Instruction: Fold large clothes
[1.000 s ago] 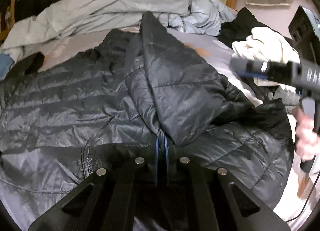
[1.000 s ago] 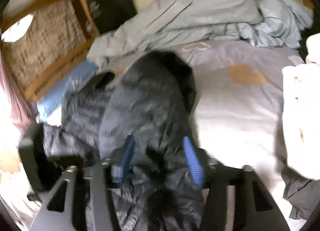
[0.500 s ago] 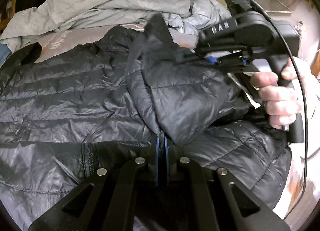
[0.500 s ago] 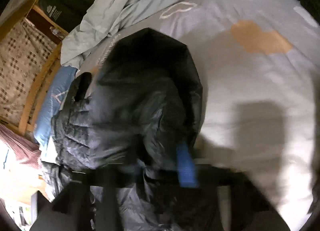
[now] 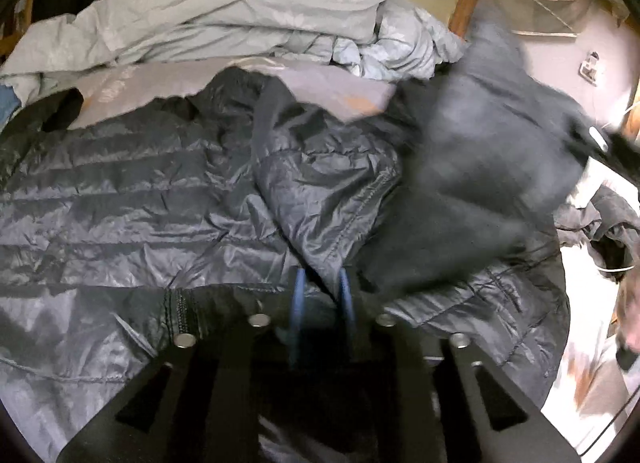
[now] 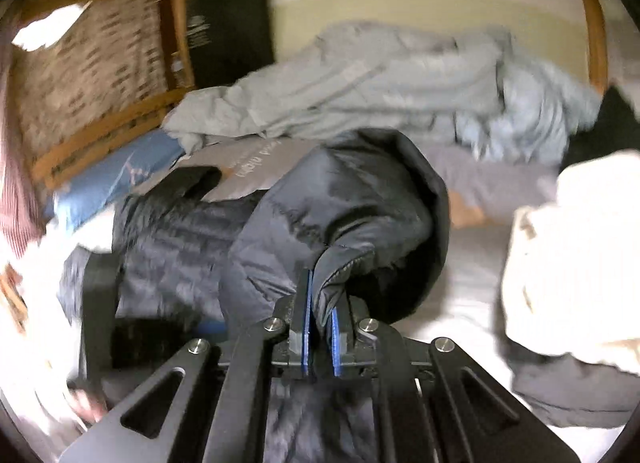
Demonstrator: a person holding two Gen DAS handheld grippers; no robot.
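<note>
A black quilted puffer jacket (image 5: pixel 120 203) lies spread across the bed, also in the right wrist view (image 6: pixel 180 231). My right gripper (image 6: pixel 320 327) is shut on a hemmed edge of its hood (image 6: pixel 360 191). In the left wrist view that hood (image 5: pixel 492 151) is a blurred mass lifted toward the right. My left gripper (image 5: pixel 322 295) sits low over the jacket's middle. Its jaws are opening, and a pointed fold of the jacket (image 5: pixel 320 199) still hangs loosely between the blue pads (image 5: pixel 298 299).
A rumpled pale grey duvet (image 5: pixel 240 15) is heaped at the far side of the bed. A cream garment (image 6: pixel 580 263) on a dark grey one (image 6: pixel 580 391) lies at the right. A wooden frame (image 6: pixel 100 123) and a blue pillow (image 6: pixel 120 171) are at the left.
My right gripper came in over the hood, closed on its edge and pulled it up and to the right. My left gripper's pads, earlier pinched on the fold, have parted.
</note>
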